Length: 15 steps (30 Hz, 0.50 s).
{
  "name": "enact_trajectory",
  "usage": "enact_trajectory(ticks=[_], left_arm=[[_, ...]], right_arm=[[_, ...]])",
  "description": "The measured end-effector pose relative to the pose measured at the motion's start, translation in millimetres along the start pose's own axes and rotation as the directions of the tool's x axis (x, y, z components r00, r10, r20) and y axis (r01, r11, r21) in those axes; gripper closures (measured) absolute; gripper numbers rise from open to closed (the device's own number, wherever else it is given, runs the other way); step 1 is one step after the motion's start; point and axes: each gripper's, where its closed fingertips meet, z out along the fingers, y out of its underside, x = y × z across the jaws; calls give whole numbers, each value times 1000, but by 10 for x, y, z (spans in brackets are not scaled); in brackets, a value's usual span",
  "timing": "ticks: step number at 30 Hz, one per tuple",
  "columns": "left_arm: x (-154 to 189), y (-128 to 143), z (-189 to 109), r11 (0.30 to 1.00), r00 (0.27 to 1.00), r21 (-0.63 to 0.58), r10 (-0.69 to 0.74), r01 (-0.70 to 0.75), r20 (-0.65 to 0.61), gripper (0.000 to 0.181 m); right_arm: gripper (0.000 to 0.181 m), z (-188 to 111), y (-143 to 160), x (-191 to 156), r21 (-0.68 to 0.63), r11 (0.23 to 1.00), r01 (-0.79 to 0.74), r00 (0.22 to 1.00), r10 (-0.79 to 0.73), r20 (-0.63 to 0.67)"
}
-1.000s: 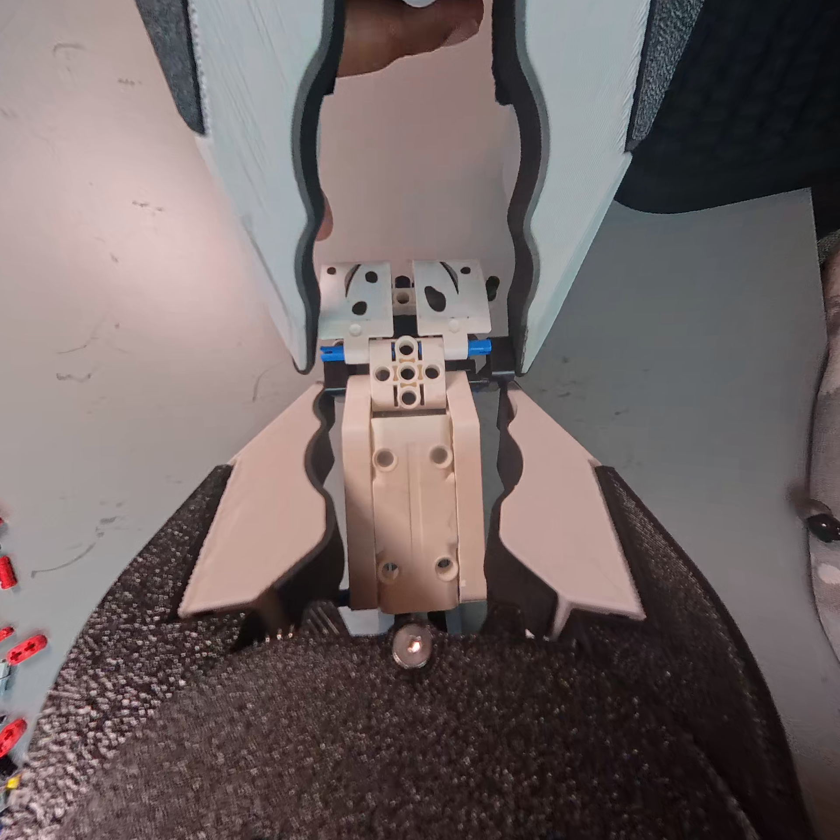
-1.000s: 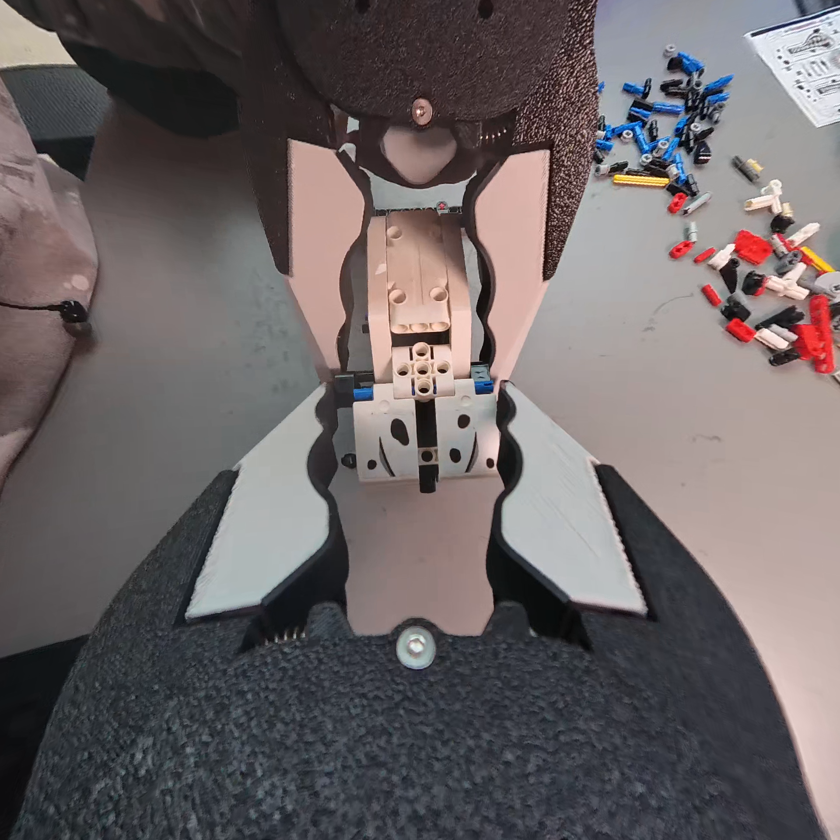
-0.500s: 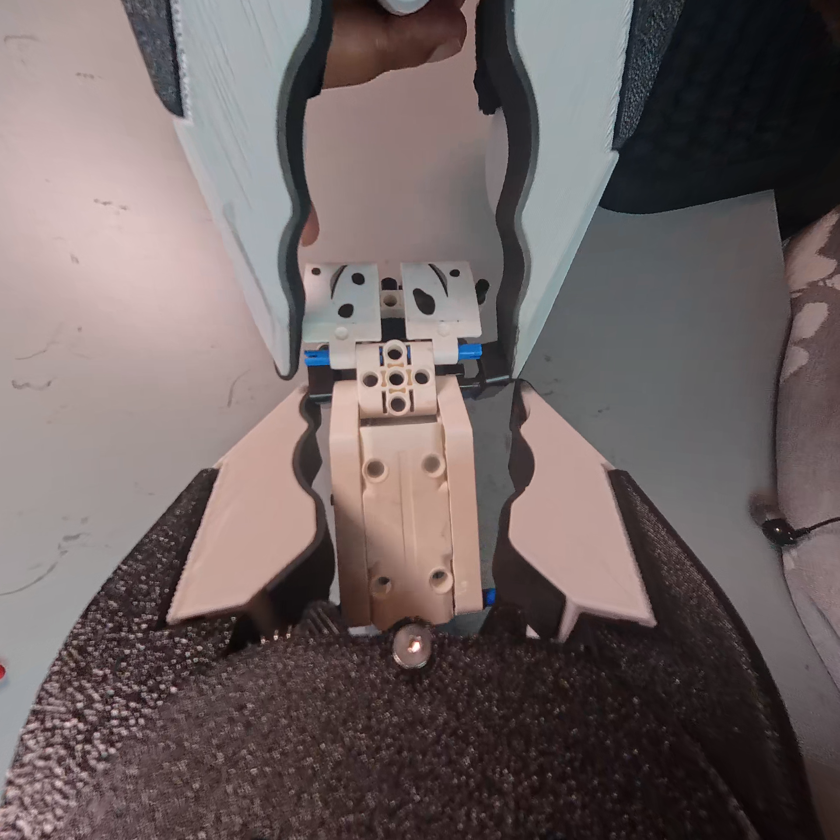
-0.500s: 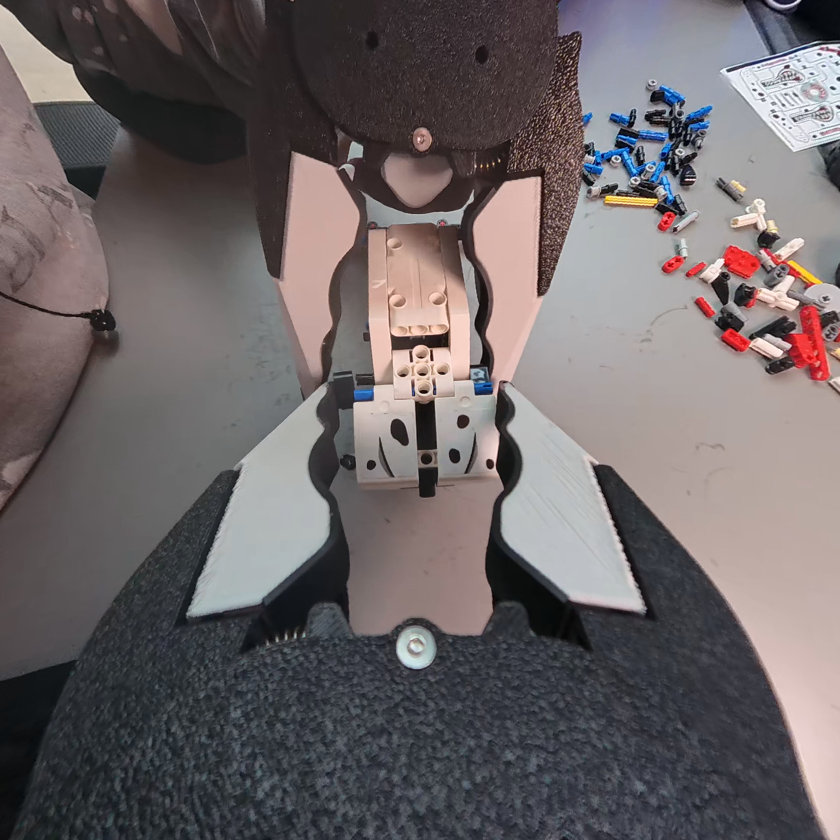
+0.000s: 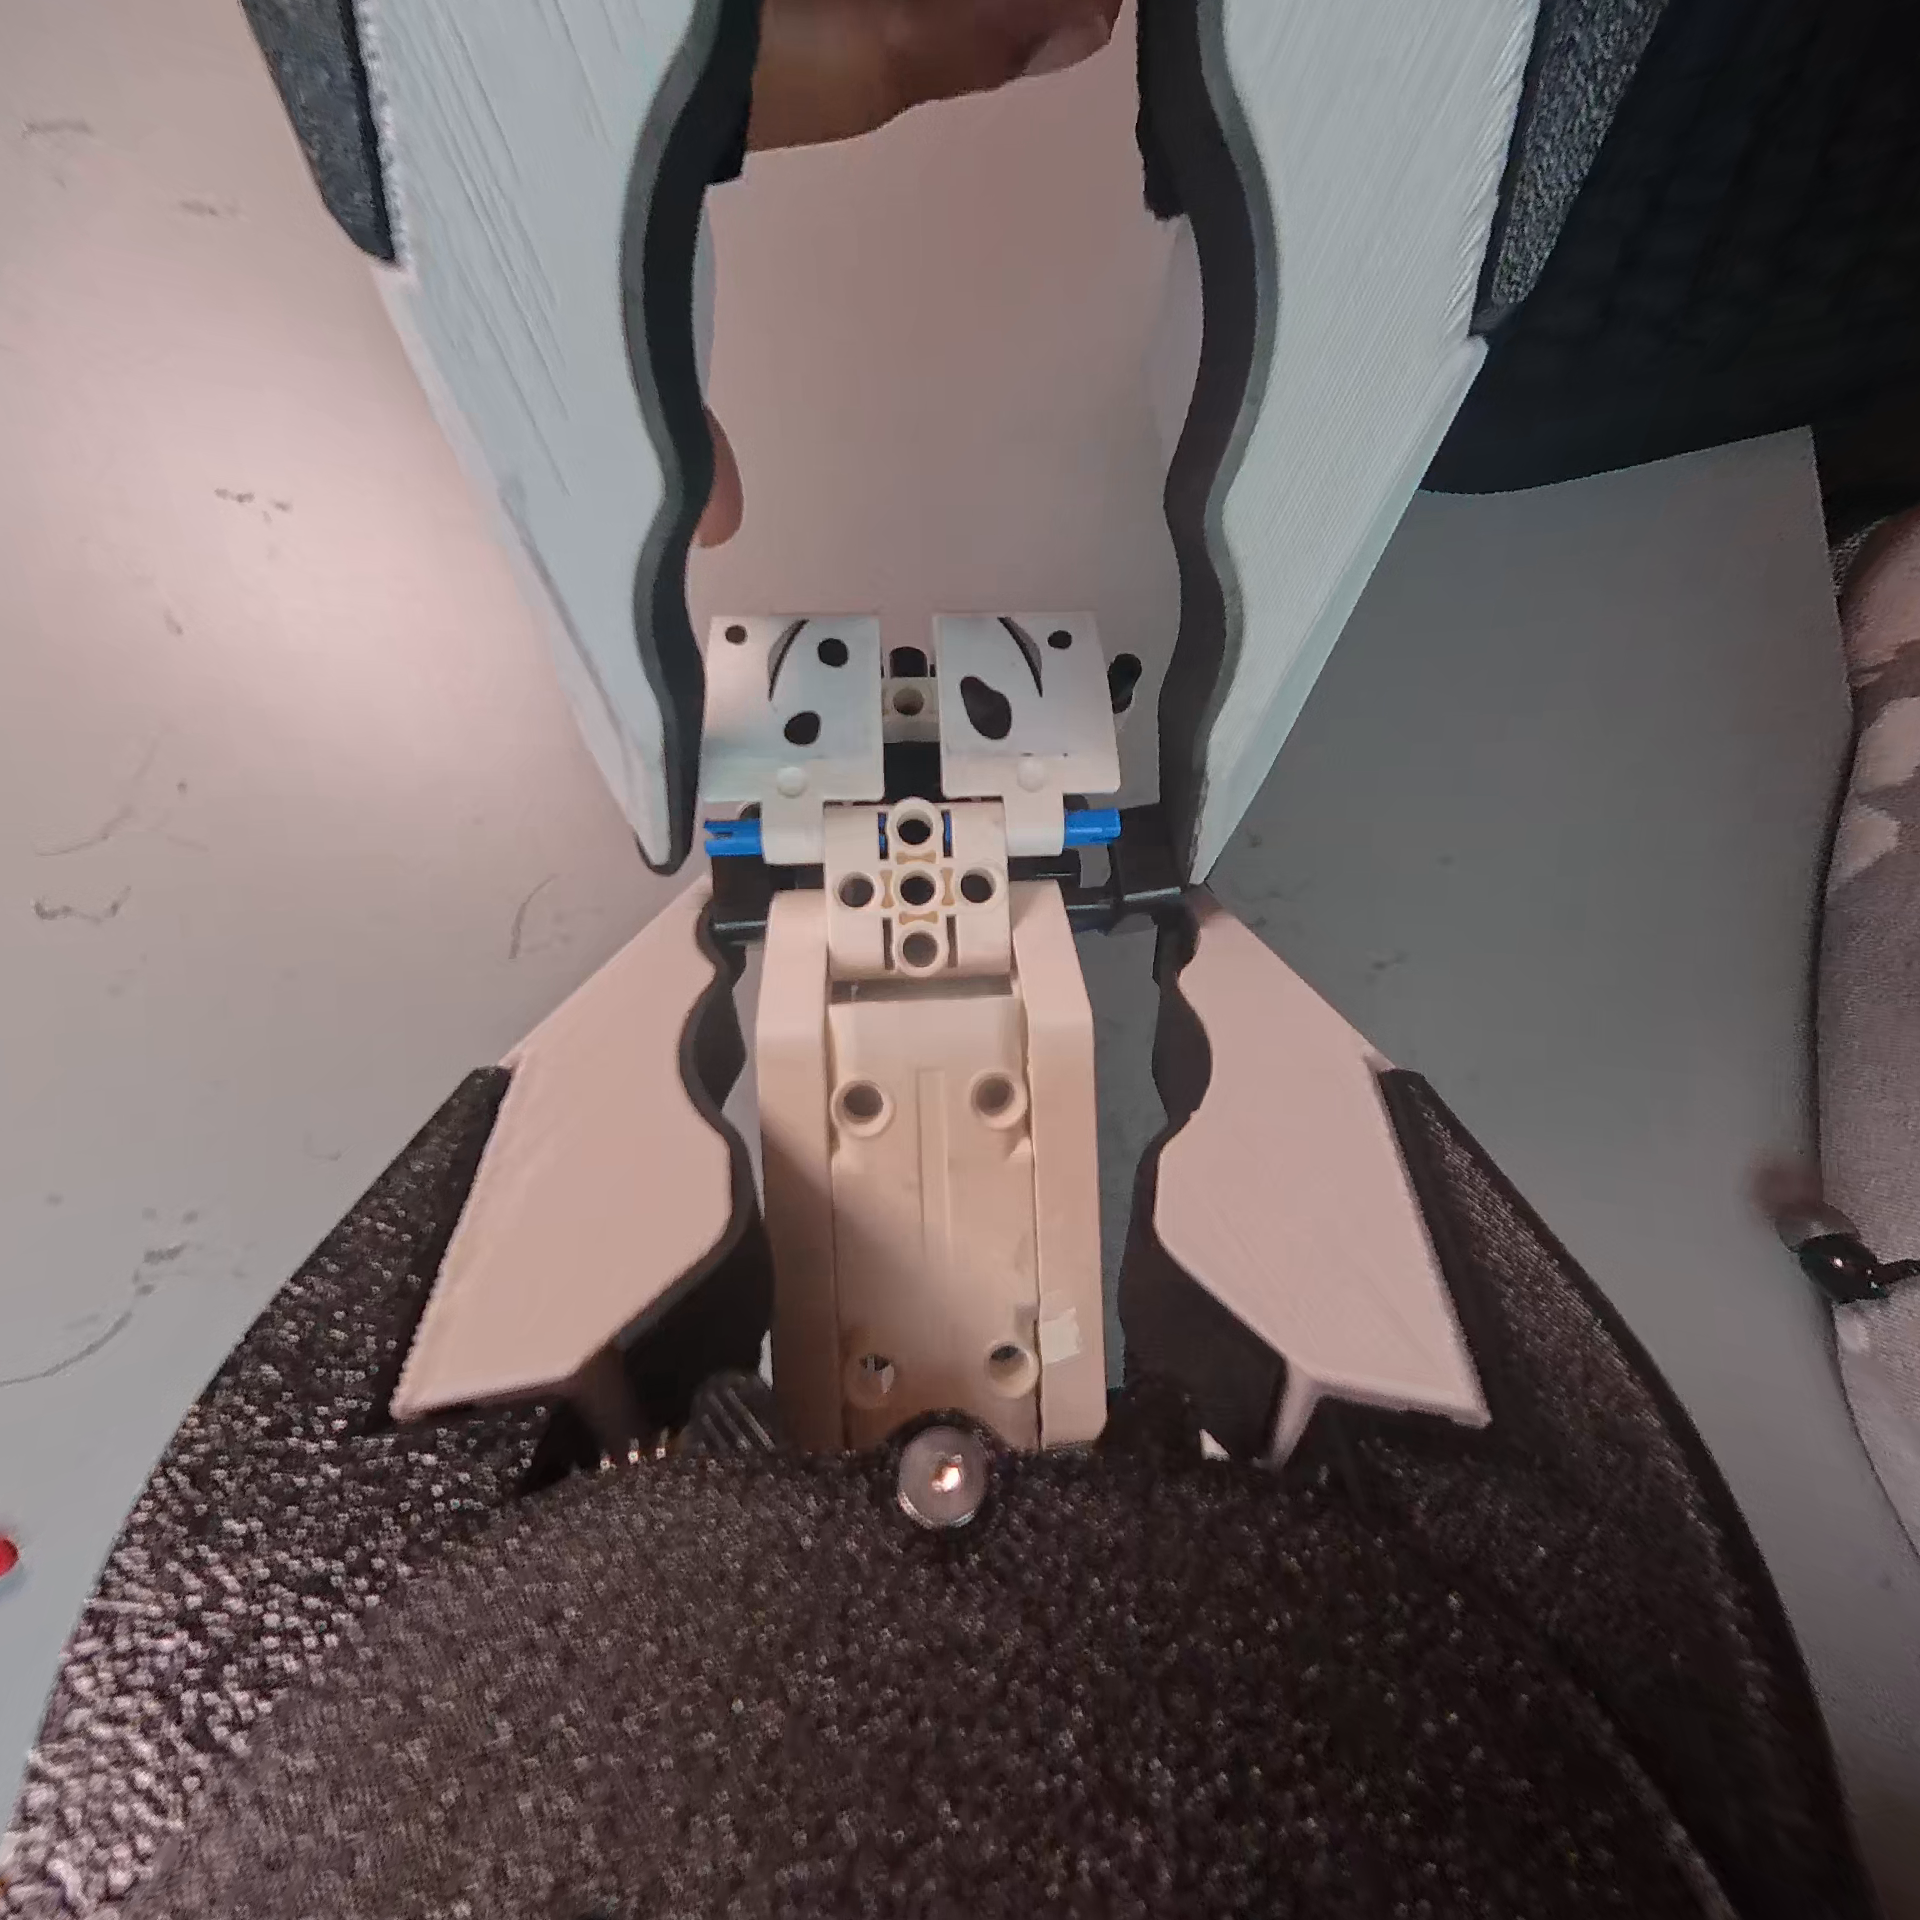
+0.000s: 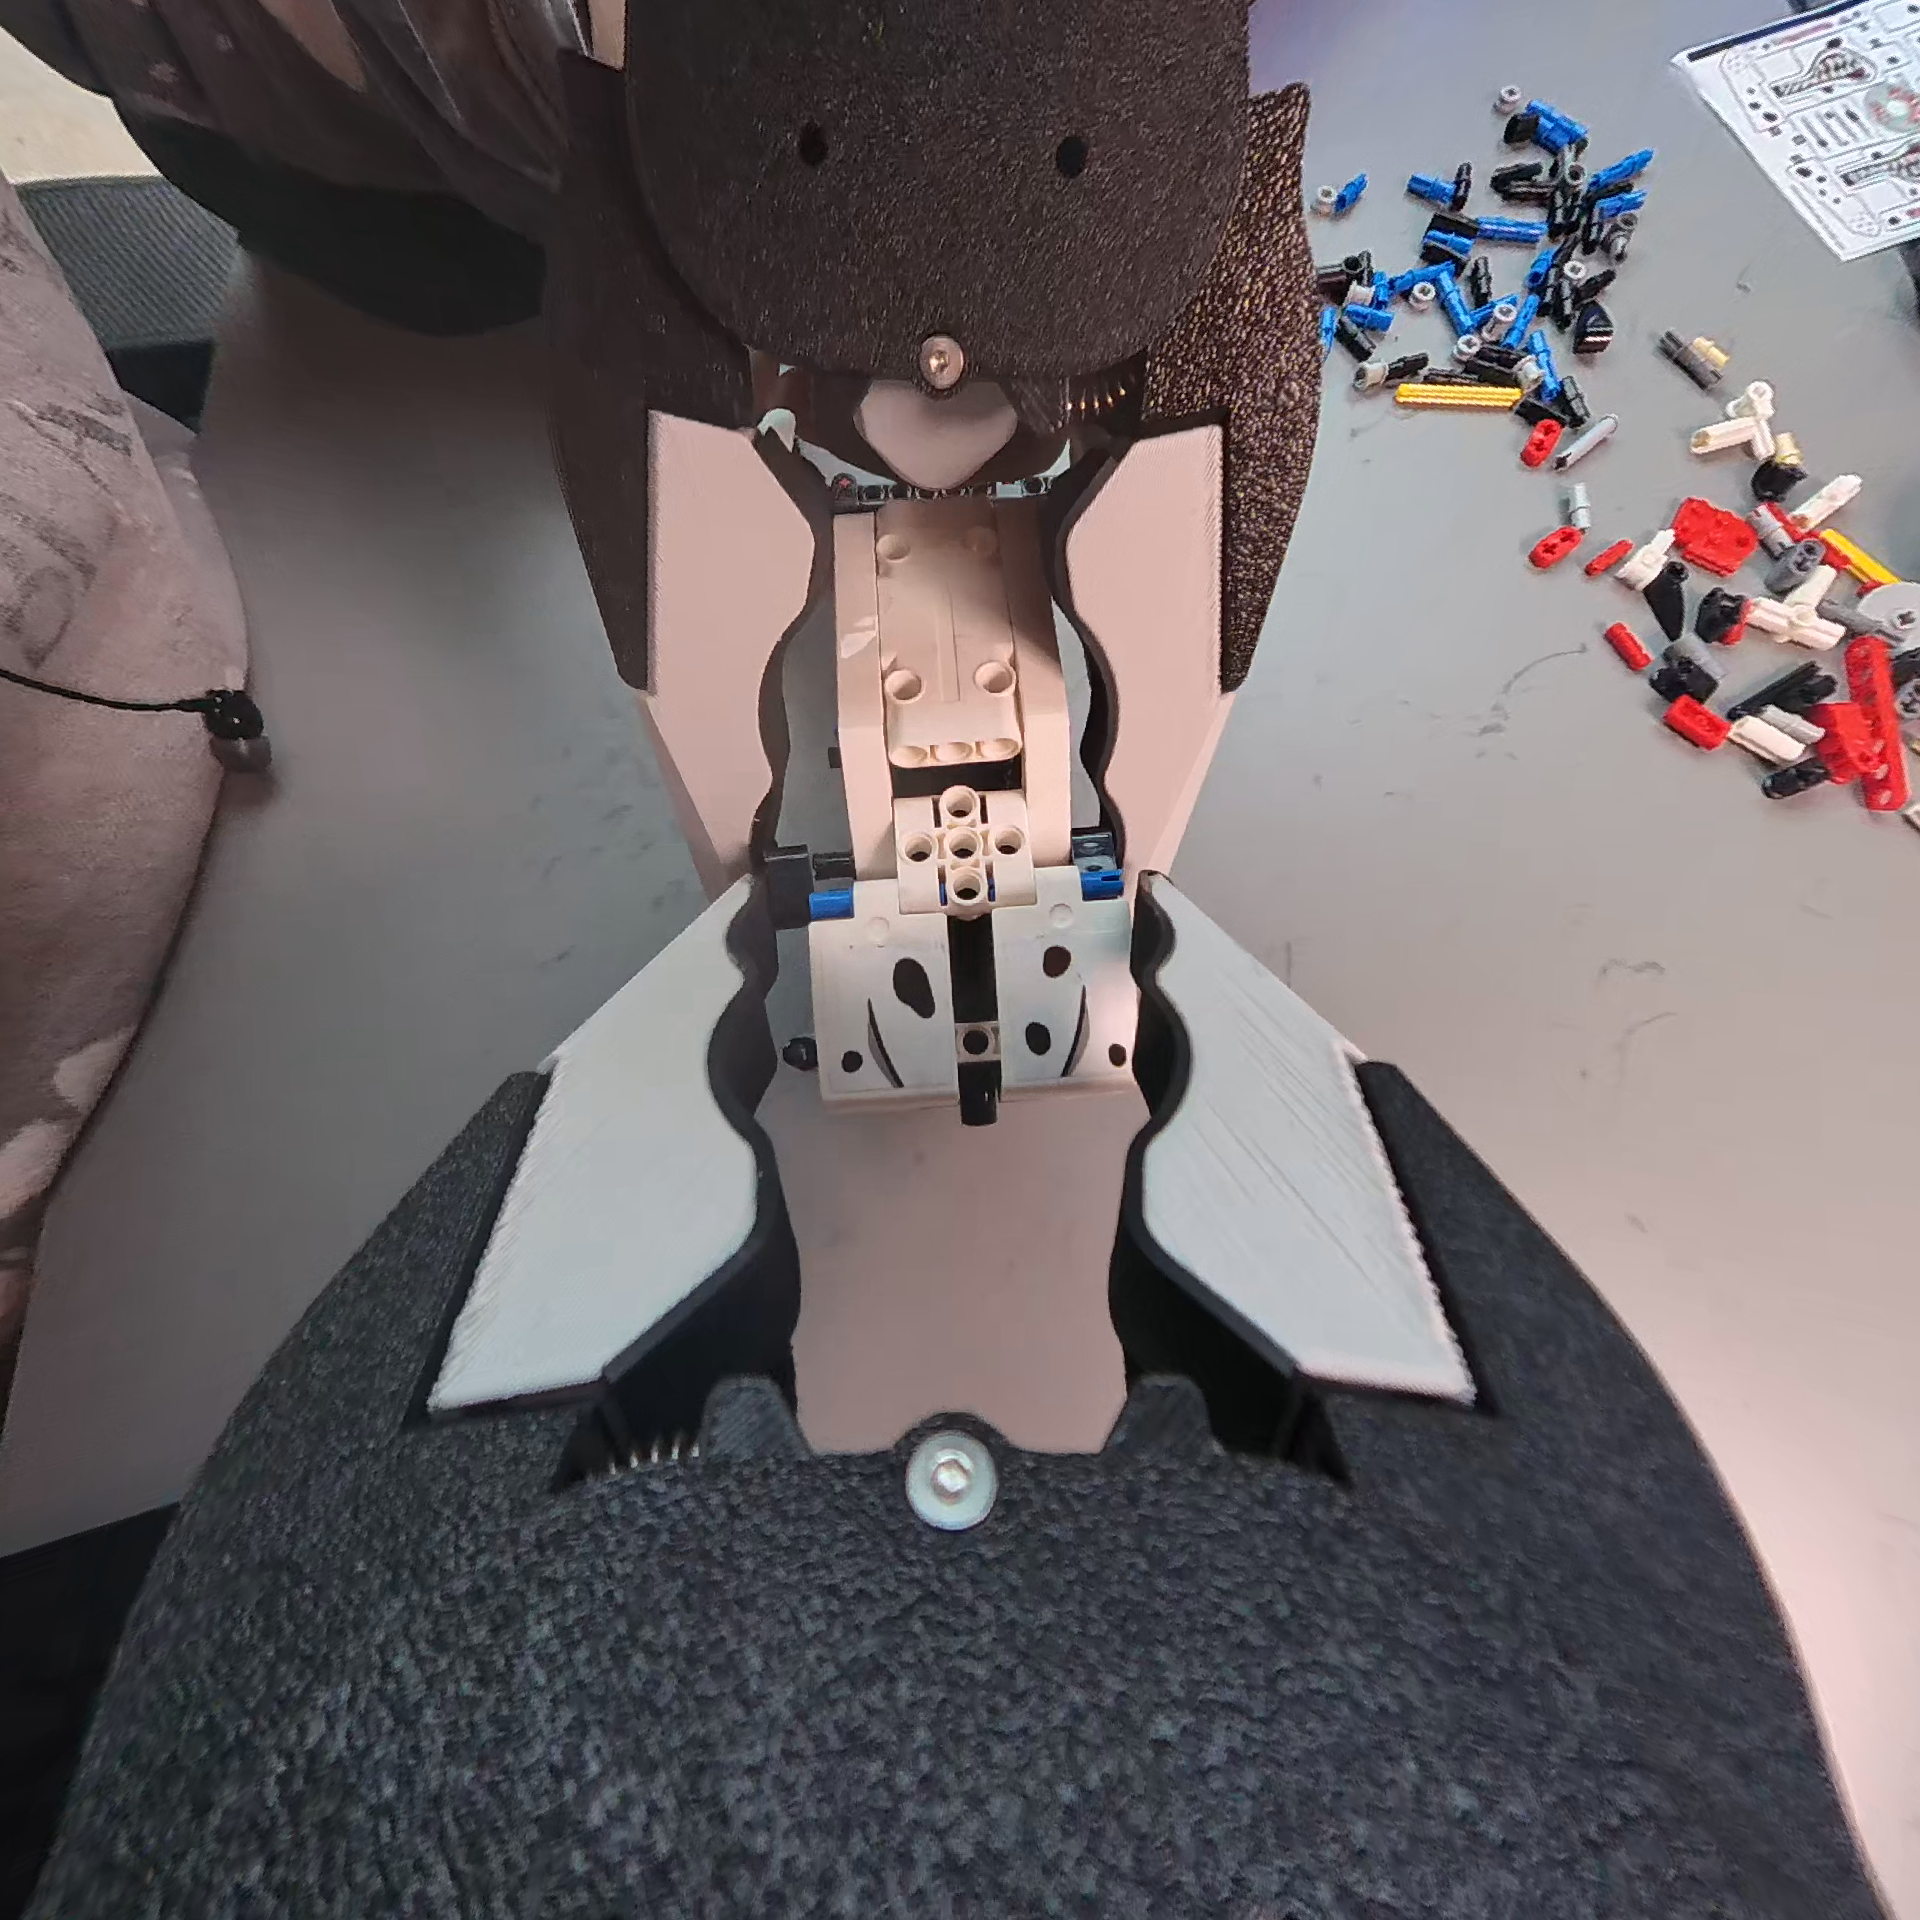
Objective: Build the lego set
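A white lego assembly (image 5: 925, 1174) with two black-spotted panels (image 5: 795, 707) is held between my two grippers, which face each other tip to tip. My left gripper (image 5: 945, 914), with beige fingers, is closed around the long body end. Its tips press on the ends of a black cross beam (image 5: 1138, 896), with a small gap along the body's right side. My right gripper (image 6: 943, 904), with white fingers, is shut on the spotted panel end (image 6: 894, 997). Each gripper also shows opposite in the other's view: the right (image 5: 930, 862) and the left (image 6: 943, 862).
On the grey table (image 6: 1455, 1039), a pile of blue and black pieces (image 6: 1496, 260) and a pile of red and white pieces (image 6: 1766, 644) lie at the right, with an instruction sheet (image 6: 1839, 135) behind. A person's patterned sleeve (image 6: 62, 623) is at the left edge. Only a small space, under 4 cm, lies between the two pairs of fingers.
The assembly now sits deeper between my left fingers, its near end reaching the screw. The left fingers have spread slightly. The right gripper's hold has not changed.
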Motion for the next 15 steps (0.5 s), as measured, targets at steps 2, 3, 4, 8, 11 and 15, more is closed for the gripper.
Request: enact_trajectory(ticks=[2, 3, 4, 8, 11, 15], left_arm=[[-4, -2, 2, 1000, 1000, 2, -3, 3, 2, 102], [-8, -4, 3, 1000, 1000, 4, -4, 4, 4, 102], [-10, -4, 4, 1000, 1000, 5, -3, 3, 5, 102], [-26, -4, 7, 1000, 1000, 10, 11, -12, 21, 103], [-28, -5, 7, 1000, 1000, 17, 14, -14, 22, 103], [-35, -7, 8, 1000, 999, 24, 20, -20, 27, 104]], right_arm=[[113, -13, -2, 2, -9, 1000, -9, 1000, 9, -2], [114, -17, 1, 8, -16, 1000, -11, 1000, 11, -8], [114, -21, 1, 9, -20, 1000, -11, 1000, 11, -12], [115, -41, -5, 13, -31, 1000, 5, 999, -6, -38], [117, -64, -30, 8, -19, 999, 47, 995, -49, -86], [126, -111, -71, -36, 8, 991, 135, 976, -132, -176]])
